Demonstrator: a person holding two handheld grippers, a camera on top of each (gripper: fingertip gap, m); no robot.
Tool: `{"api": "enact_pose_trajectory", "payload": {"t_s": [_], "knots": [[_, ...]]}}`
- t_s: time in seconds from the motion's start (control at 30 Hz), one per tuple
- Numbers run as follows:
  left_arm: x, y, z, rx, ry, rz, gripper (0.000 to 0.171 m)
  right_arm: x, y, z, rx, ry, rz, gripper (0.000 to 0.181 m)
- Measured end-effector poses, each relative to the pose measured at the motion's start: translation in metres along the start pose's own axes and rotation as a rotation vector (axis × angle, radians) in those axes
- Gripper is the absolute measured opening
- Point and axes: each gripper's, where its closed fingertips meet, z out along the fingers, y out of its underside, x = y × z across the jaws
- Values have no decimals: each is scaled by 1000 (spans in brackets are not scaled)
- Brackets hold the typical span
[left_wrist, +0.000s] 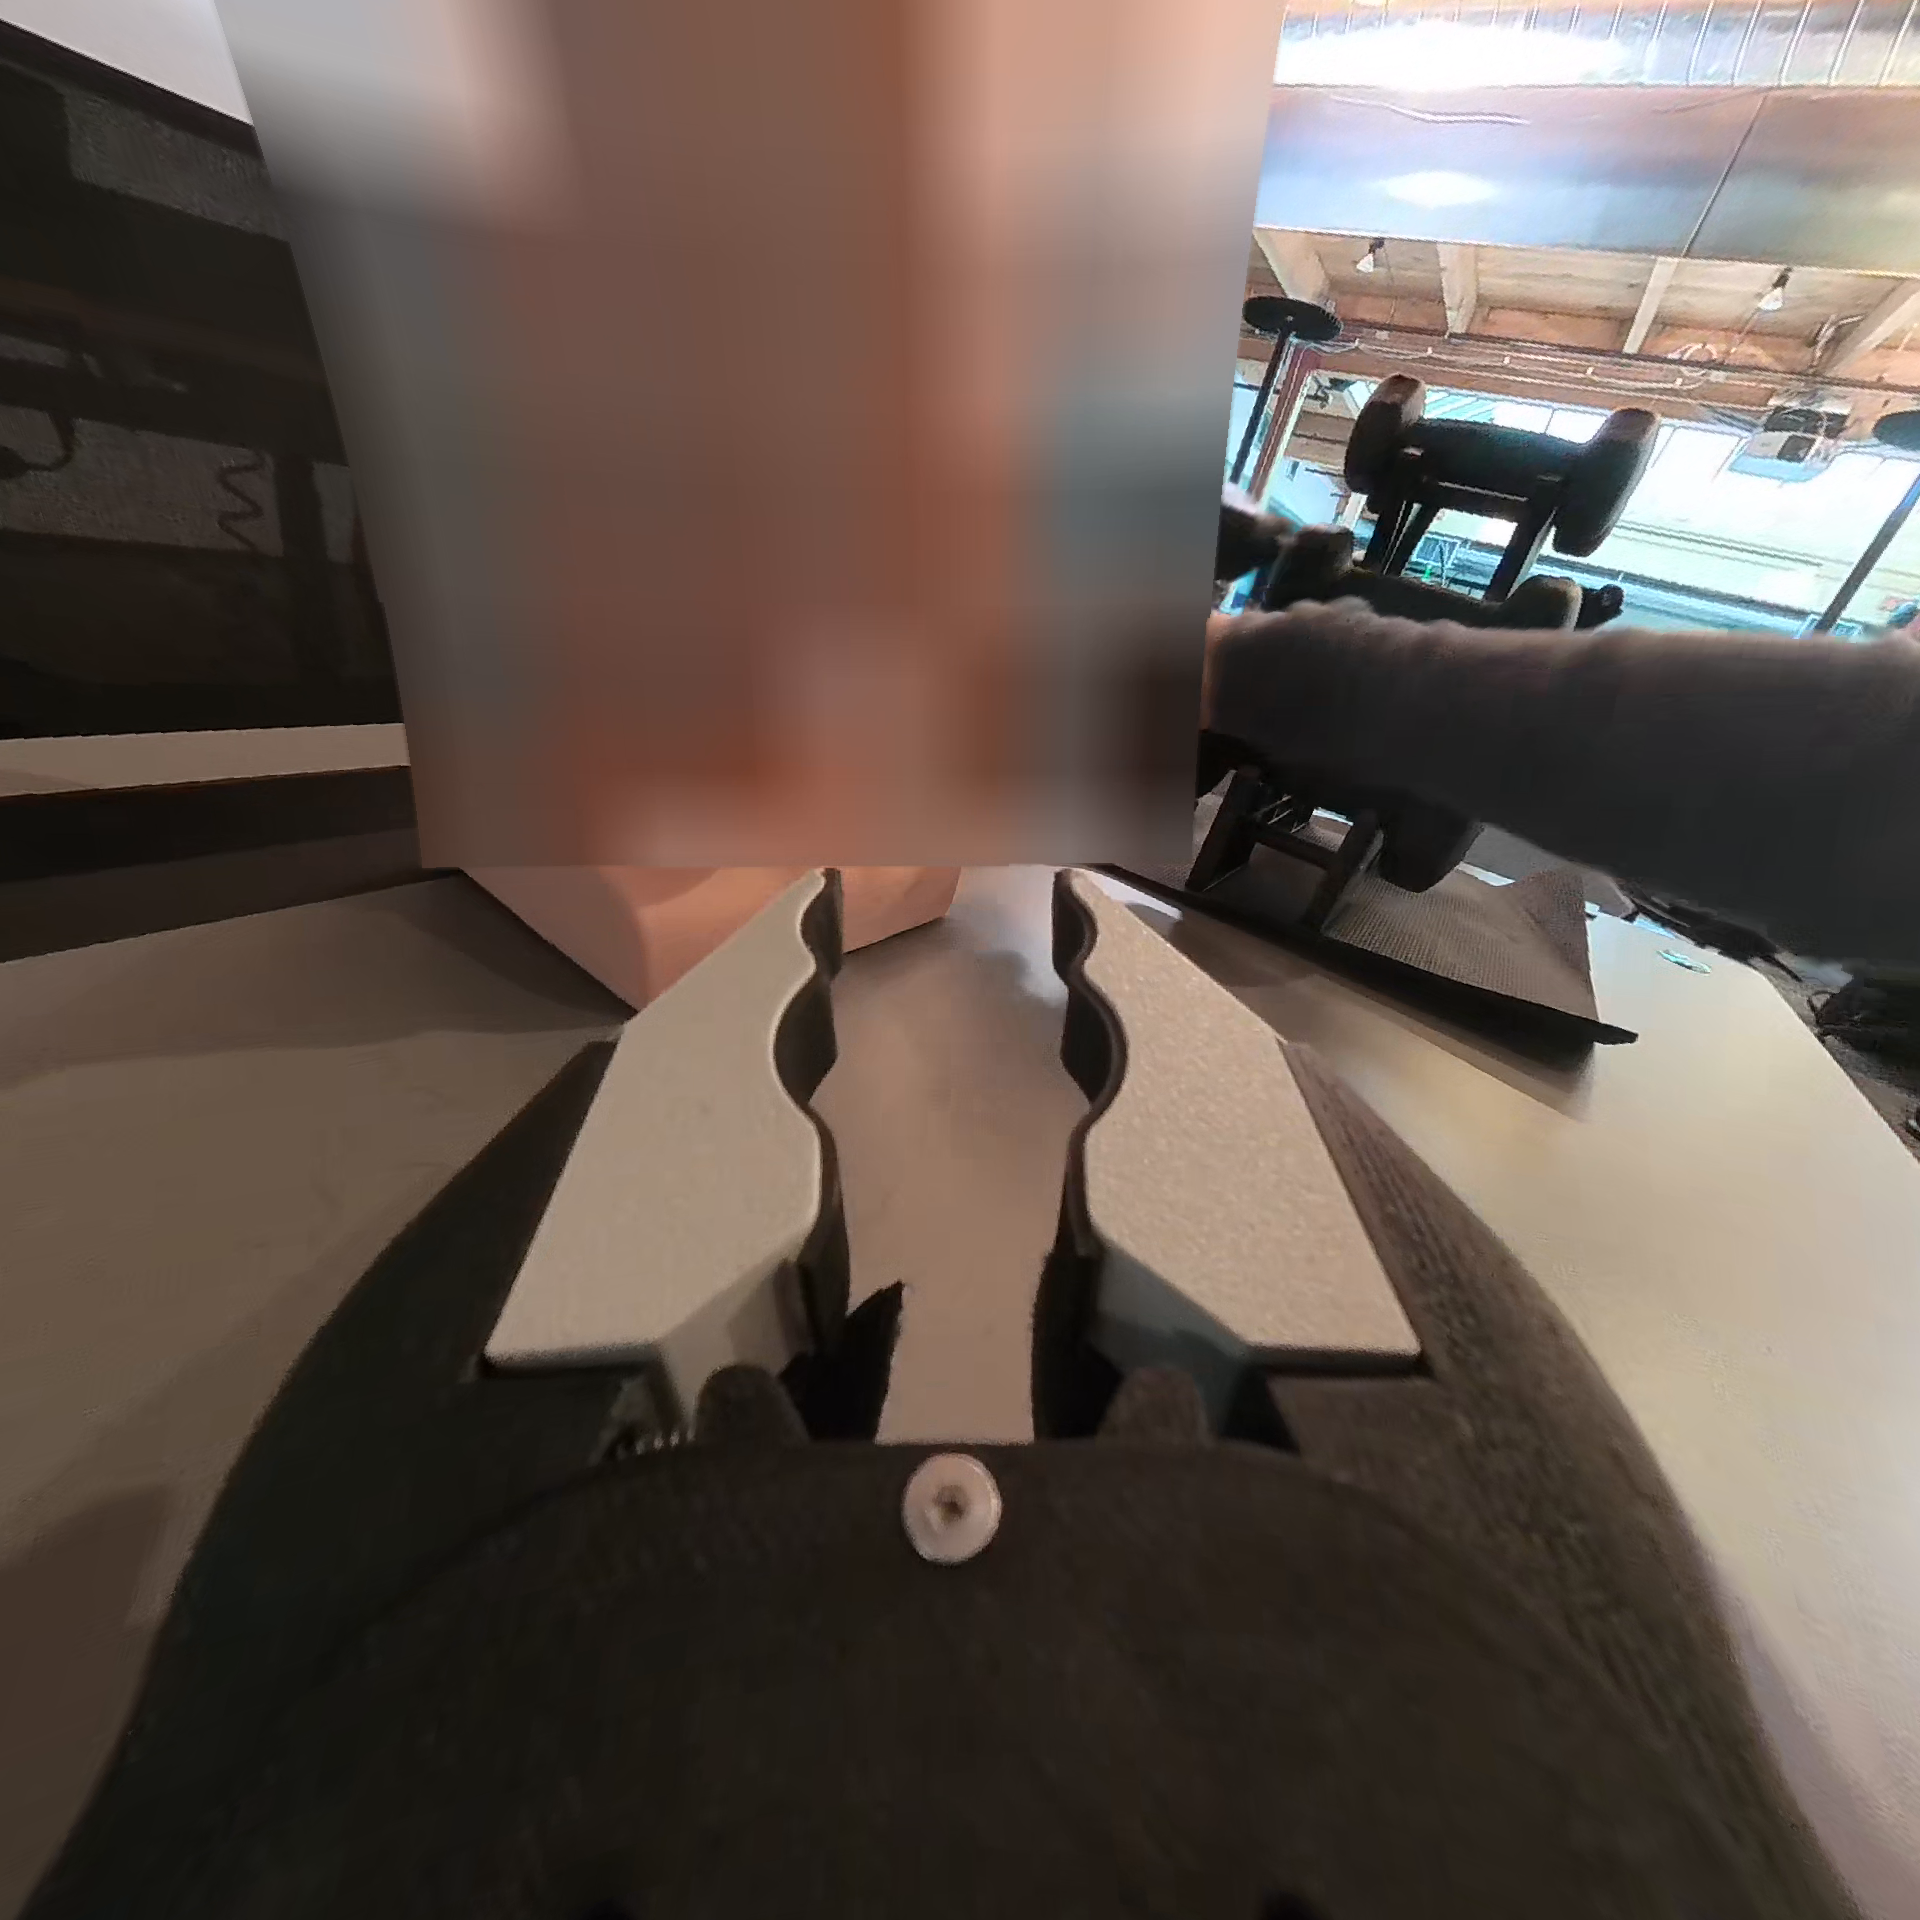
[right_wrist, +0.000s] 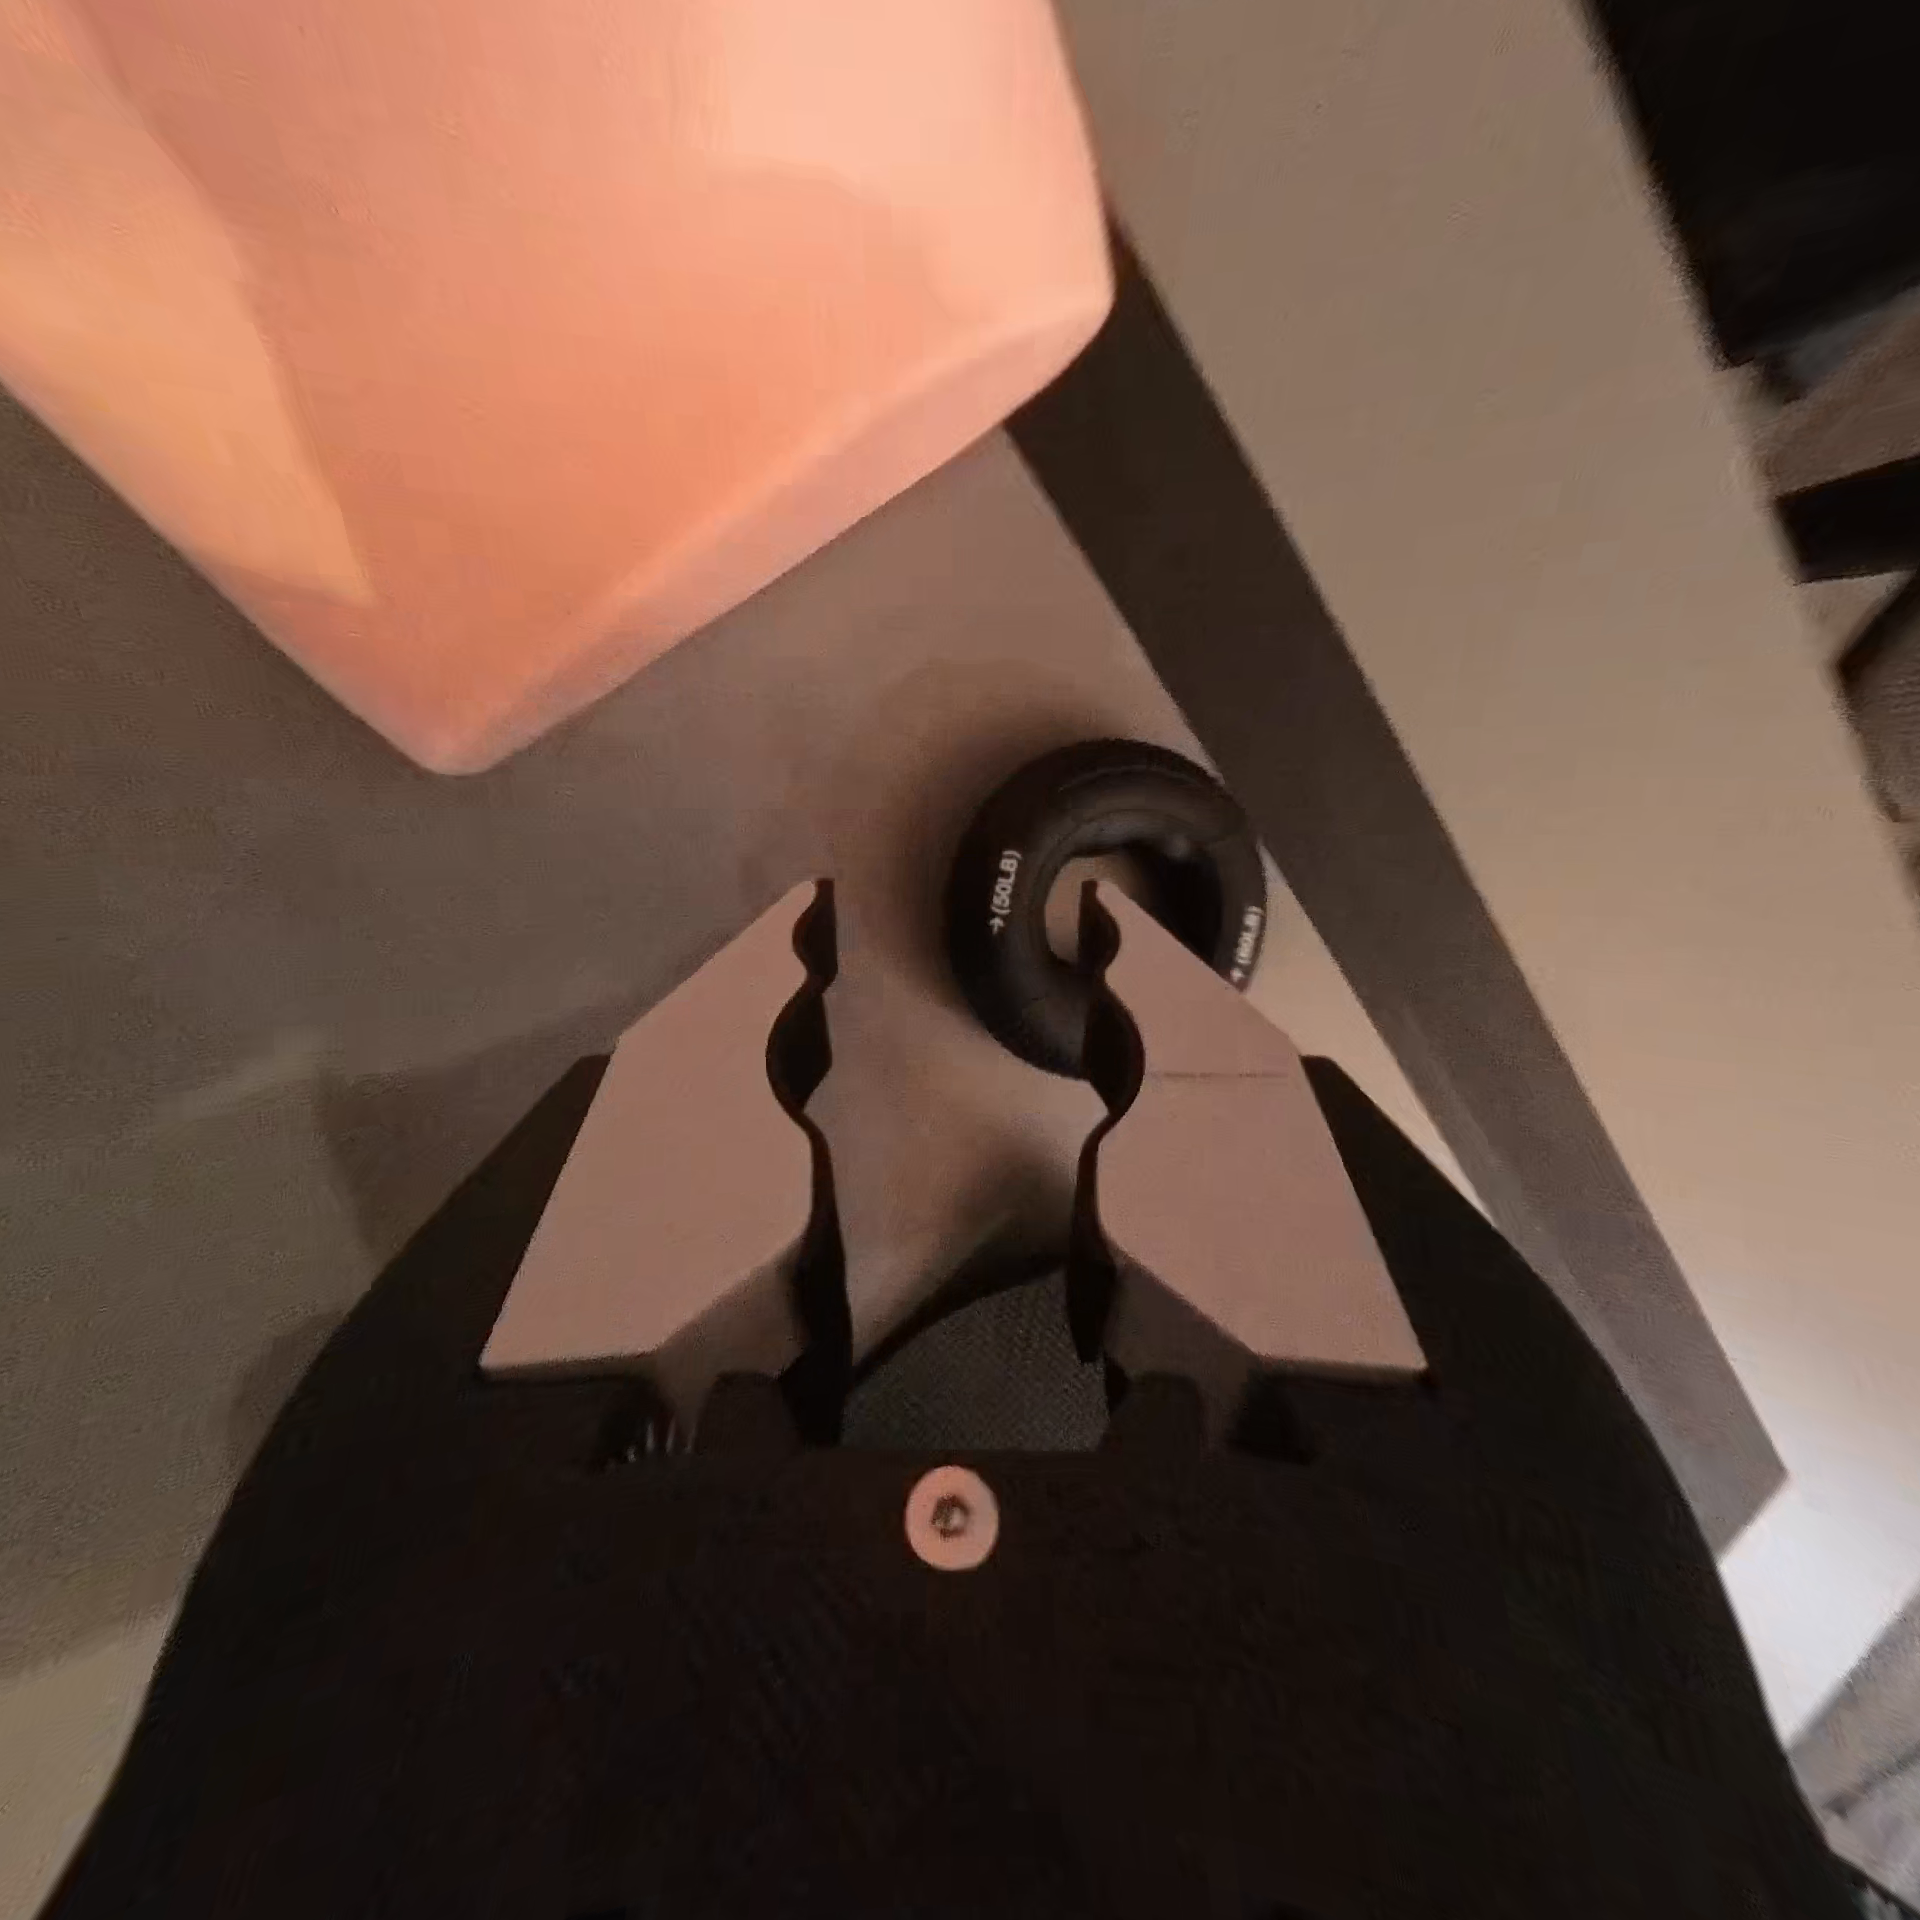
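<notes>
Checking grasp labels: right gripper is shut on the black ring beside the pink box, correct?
Not quite. In the right wrist view the right gripper is open, its jaws apart with bare table between them; one finger only overlaps the black ring. The ring does lie beside the pink box.

Only one thing carries writing: the small black rubber ring with a thick rounded rim (right_wrist: 992, 966), lying flat on the grey tabletop (right_wrist: 416, 987) in the right wrist view, just beside the table's dark edge strip (right_wrist: 1299, 727).

- White printed marking on the ring's left side: short, in brackets, with a small arrow ahead of it. Sharp enough to read.
- A second white marking of the same style is on the ring's right side, partly cut off by one finger (right_wrist: 1195, 1039) of the right gripper (right_wrist: 951, 894).

Left wrist view: nothing readable, no labels, brands or signs visible.
</notes>
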Motion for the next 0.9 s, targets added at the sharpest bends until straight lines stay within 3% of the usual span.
{"api": "enact_pose_trajectory", "payload": {"t_s": [0.07,0.17,0.23,0.3,0.37,0.43,0.53,0.6,0.67,0.77,0.9], "knots": [[0,0,0,-3,2,-4,39,-2,12,16,-118,-72,-24,46],[0,1,1,-7,4,-7,39,4,12,27,-169,-109,24,22],[-1,1,1,-5,4,-11,39,5,13,27,-204,-125,98,20],[-2,0,0,-1,3,-21,39,7,18,16,-237,-99,75,20],[-3,0,0,2,3,-32,39,16,9,-14,-178,-25,70,20],[-4,-1,0,4,2,-41,39,31,-12,-67,-60,65,81,20],[-5,0,0,2,0,-50,39,53,-62,-173,116,204,36,20],[-5,0,1,1,3,-54,39,46,-112,-241,242,193,-46,20],[-5,-1,0,7,3,-56,39,18,-163,-289,329,86,-168,20],[-5,-2,-2,14,4,-70,39,-20,-217,-313,298,-71,-305,20],[-6,-2,-3,15,5,-82,40,-25,-244,-288,75,-103,-374,20]]}}
